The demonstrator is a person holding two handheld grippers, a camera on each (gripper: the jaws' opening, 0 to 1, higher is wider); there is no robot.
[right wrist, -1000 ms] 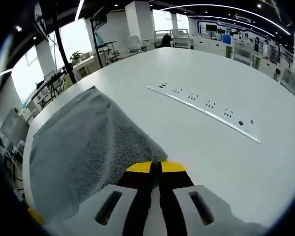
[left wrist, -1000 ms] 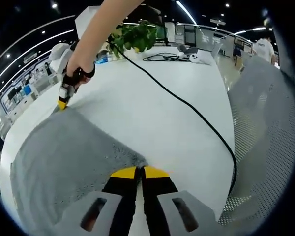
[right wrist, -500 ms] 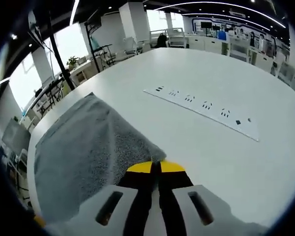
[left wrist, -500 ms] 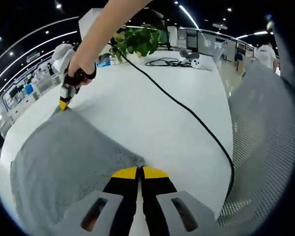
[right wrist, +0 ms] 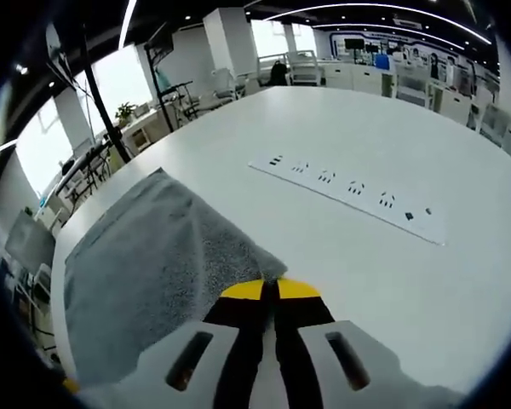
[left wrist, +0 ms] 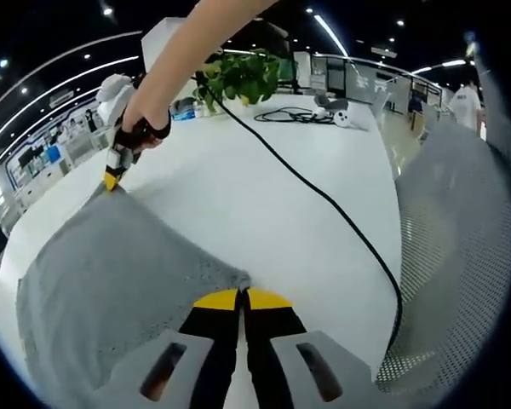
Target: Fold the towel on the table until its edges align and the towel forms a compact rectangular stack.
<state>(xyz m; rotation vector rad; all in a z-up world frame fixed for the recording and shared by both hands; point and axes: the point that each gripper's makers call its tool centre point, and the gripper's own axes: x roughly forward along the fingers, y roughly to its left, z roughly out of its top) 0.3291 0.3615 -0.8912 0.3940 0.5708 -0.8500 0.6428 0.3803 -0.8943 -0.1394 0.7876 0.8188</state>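
While pinched at corners, towel (left wrist: pixel 119 290) lies on table (left wrist: pixel 264 196).

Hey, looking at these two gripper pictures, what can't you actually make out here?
- Towel: its near edge is cut off by the frame bottom and the left gripper in the left gripper view.
- Towel corner in the right gripper view: hidden under the right gripper.
- Black cable: its lower end runs out of frame.
- Power strip: sockets too small to read.

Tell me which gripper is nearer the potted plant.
Right. The right gripper pinches the grey towel corner at the plant end; the left gripper holds the corner farther from it.
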